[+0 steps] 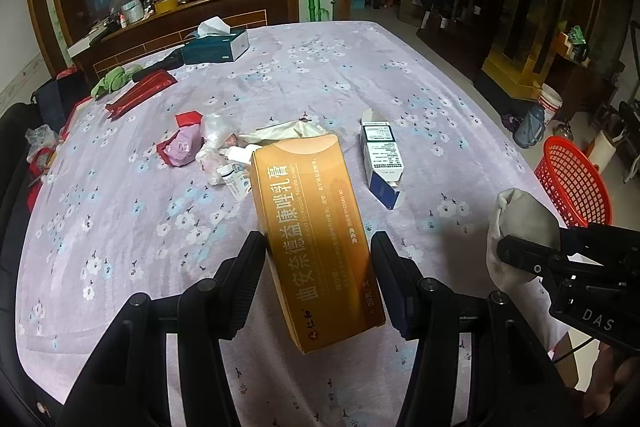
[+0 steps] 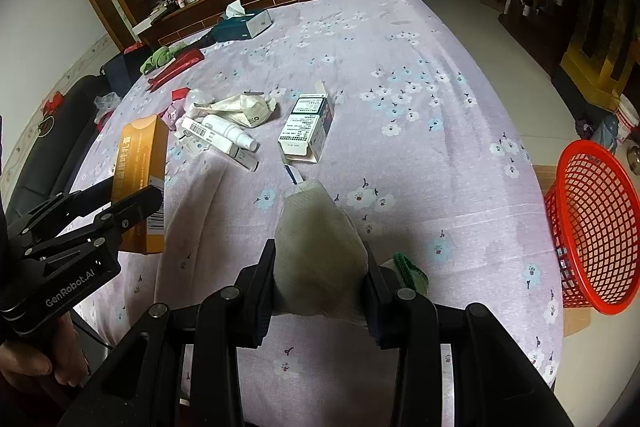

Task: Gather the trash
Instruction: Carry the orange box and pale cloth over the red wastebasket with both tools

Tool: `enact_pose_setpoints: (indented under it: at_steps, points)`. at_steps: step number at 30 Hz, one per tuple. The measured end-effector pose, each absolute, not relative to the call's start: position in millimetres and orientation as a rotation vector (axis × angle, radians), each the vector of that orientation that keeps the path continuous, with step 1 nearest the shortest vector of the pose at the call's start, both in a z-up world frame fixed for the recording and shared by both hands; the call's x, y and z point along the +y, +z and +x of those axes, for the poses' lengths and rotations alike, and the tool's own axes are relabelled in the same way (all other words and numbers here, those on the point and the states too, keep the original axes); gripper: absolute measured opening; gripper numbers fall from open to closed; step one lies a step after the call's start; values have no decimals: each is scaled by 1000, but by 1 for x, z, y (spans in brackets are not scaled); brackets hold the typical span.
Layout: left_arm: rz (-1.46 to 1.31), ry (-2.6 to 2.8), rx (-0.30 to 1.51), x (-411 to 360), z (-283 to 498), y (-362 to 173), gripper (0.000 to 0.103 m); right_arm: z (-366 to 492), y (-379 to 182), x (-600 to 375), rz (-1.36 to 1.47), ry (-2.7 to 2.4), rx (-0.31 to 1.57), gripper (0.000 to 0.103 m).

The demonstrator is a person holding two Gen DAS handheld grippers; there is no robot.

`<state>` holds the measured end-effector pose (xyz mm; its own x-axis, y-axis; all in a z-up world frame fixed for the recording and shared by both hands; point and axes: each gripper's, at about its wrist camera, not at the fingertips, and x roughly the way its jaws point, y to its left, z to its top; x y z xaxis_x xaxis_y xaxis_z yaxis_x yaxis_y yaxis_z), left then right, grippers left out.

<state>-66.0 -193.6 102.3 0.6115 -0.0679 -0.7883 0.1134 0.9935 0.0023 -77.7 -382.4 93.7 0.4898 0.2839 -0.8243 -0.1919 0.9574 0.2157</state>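
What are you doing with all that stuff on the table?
A person is clearing trash from the table, with a gripper in each hand. The left gripper is clamped on an orange medicine box, and the right gripper is clamped on a grey-white sock. A white and blue box, small bottles and wrappers lie on the cloth. A red basket waits beside the table's right edge.

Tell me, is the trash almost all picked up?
Not yet. The red basket beside the table shows no trash inside from here. In hand: the left gripper holds an orange box, and the right gripper holds a pale cloth wad. Left on the table: a white and blue box, some tubes, crumpled paper and wrappers.
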Motion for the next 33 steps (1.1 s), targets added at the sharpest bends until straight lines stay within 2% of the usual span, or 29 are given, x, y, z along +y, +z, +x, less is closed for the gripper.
enact_pose_setpoints:
  at_steps: [33]
  points:
    - [76, -167, 933, -189, -60, 88, 53, -76, 87, -389, 63, 182, 1017, 41]
